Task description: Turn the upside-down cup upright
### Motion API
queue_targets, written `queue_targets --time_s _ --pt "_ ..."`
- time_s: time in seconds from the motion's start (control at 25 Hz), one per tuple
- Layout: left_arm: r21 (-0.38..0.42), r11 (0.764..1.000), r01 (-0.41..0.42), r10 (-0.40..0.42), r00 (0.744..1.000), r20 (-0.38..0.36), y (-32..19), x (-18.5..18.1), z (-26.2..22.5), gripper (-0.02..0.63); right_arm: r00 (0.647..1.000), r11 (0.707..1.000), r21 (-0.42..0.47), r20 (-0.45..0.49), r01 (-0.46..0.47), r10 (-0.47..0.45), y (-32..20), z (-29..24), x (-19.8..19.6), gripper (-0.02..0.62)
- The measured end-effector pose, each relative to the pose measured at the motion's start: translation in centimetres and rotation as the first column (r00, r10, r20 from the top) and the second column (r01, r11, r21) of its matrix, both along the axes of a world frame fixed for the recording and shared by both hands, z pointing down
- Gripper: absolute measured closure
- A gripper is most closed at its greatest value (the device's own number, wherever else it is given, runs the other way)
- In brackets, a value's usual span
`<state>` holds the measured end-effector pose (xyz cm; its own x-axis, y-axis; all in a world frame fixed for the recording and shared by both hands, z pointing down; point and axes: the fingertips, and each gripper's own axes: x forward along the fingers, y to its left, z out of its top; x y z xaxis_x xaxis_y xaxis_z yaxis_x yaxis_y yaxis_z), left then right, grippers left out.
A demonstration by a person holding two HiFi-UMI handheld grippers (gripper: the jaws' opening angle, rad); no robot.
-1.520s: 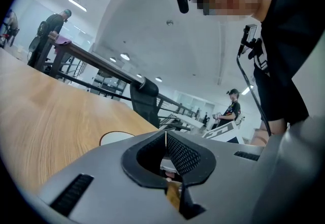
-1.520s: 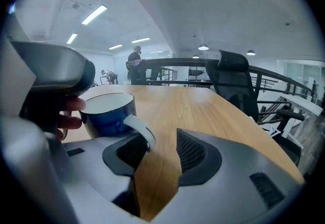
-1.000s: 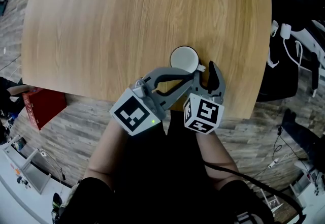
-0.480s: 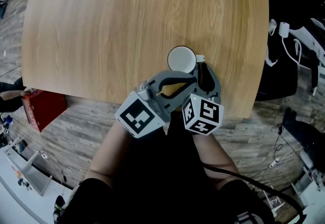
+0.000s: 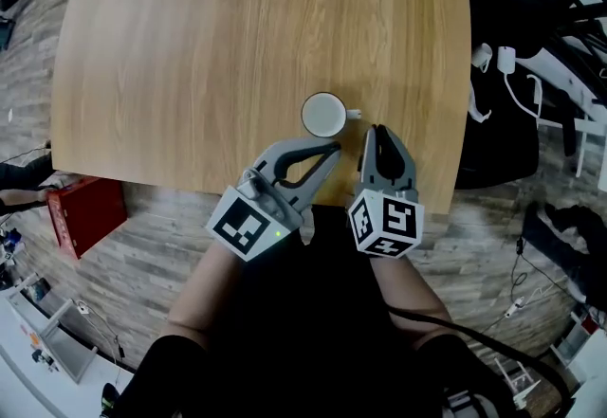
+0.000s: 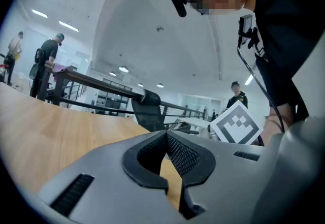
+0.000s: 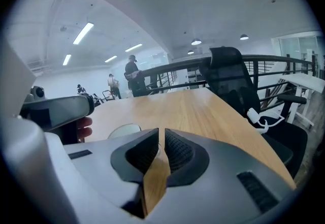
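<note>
Cup (image 5: 324, 115) just beyond left tongs (image 5: 334, 148)

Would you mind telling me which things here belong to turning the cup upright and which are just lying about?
Belongs to the job: white cup; wooden table that it stands on.

Just lying about: red box on the floor; black office chair beside the table; white cable on the chair.
</note>
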<state>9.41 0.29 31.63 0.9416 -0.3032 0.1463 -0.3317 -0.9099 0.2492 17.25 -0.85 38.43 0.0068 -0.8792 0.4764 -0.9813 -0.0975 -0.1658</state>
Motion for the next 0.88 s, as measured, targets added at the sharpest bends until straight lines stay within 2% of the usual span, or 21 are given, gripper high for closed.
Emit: queue_targets --time_s 0.28,0.48,0.6,0.72,0.88 --pt "0.036 0.99 0.137 -0.136 0.99 -0.034 0.5 -1.2 -5.1 0.6 0.991 0.983 0.124 -0.034 0.136 -0.133 1.0 -8.2 -2.4 0.58" --pt "0.048 0.959 0.28 -0.276 0.958 -0.075 0.3 -2.8 -9.3 0.6 0.971 0.947 0.217 -0.085 0.236 -0.222 1.9 -14.0 -4.6 0.581" --pt "0.059 0.938 0.342 -0.338 0.939 -0.063 0.9 -3.8 -10.8 0.6 0.959 0.931 0.233 -0.115 0.281 -0.26 2.8 -16.3 -5.9 0.581" --pt "0.08 0.924 0.374 -0.373 0.927 -0.032 1.4 -4.6 -11.7 0.6 0.948 0.92 0.236 -0.132 0.312 -0.288 3.8 -17.6 -7.1 0.581" --pt "0.106 0.922 0.373 -0.373 0.928 -0.026 1.4 -4.8 -13.0 0.6 0.947 0.917 0.241 -0.135 0.318 -0.292 4.3 -18.5 -7.0 0.582"
